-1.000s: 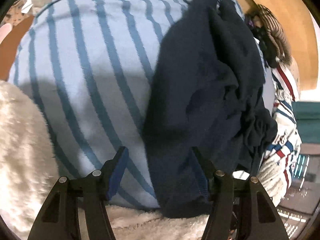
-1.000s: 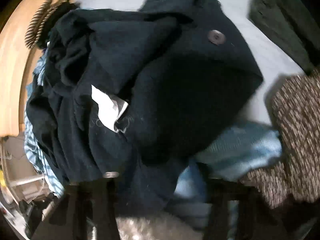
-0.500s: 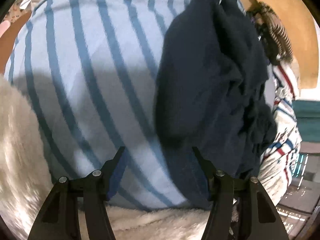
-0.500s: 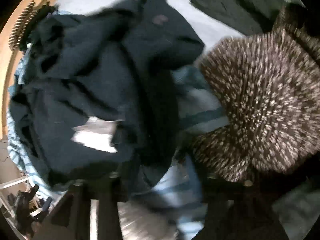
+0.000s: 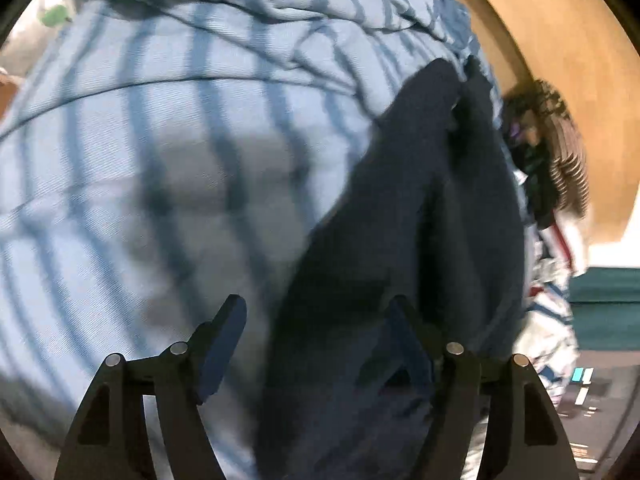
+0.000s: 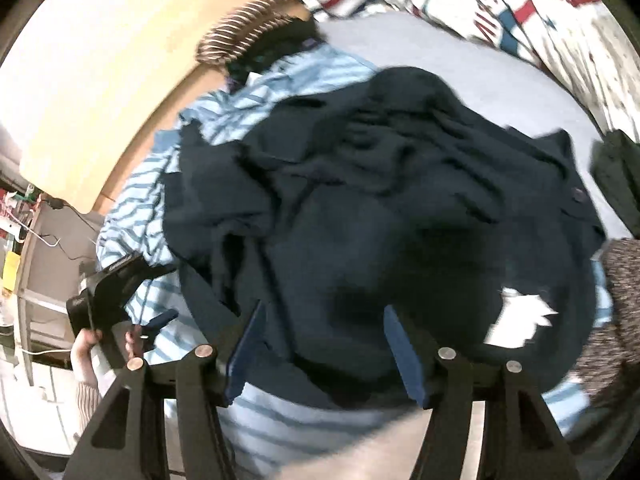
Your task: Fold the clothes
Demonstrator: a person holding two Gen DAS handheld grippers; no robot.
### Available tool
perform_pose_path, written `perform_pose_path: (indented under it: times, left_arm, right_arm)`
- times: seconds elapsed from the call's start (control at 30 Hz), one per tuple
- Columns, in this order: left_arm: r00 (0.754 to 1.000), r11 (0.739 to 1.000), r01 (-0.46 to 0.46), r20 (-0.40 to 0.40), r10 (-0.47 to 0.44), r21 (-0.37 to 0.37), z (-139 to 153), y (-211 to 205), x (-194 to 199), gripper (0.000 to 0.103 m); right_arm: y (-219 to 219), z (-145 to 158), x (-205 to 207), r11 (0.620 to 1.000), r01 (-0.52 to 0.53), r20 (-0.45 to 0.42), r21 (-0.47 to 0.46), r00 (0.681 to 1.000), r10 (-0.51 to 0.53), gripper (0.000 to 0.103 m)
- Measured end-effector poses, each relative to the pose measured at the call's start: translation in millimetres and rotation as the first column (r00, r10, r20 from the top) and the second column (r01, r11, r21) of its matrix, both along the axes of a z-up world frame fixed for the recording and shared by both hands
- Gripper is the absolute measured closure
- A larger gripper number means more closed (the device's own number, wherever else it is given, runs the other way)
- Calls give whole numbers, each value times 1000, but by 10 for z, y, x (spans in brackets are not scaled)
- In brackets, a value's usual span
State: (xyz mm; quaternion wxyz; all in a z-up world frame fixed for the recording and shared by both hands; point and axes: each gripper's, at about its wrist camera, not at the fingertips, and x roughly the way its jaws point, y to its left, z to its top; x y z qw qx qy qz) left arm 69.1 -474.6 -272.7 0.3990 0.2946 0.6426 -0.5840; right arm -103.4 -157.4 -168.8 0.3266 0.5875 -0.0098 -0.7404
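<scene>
The dark navy garment [image 6: 400,208] lies crumpled on the blue striped fabric [image 5: 168,160], below and ahead of both tools. The right tool [image 6: 324,344] hangs over its near edge, jaws opening, nothing pinched. The left tool [image 5: 316,340] hovers at its left border, jaws spreading, empty. Bare grey bed [image 6: 460,56] lies beyond; a wooden headboard [image 6: 120,60] closes one side.

We counted one navy garment [image 6: 400,208], lying on one blue-striped cloth [image 5: 168,168], and two grippers [image 5: 316,320] [image 6: 324,332].
</scene>
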Motion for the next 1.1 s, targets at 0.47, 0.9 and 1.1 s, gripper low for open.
perform_pose_path:
  times: [0.47,0.9,1.1]
  left_arm:
    - [907,903,-408,56,418,-135,257,582,1273,100]
    - [901,897,-430,112,419,100,244,534,1657,90]
    - [842,836,-538,29,538,107,277,562,2138,45]
  right_arm:
    - [112,-440,472,996,-25,98,81,995,17,37]
    - [130,-146,759,998,-67,99,17,993,65,35]
    - [-11,-170,794,995,-94,96,37,991,90,35]
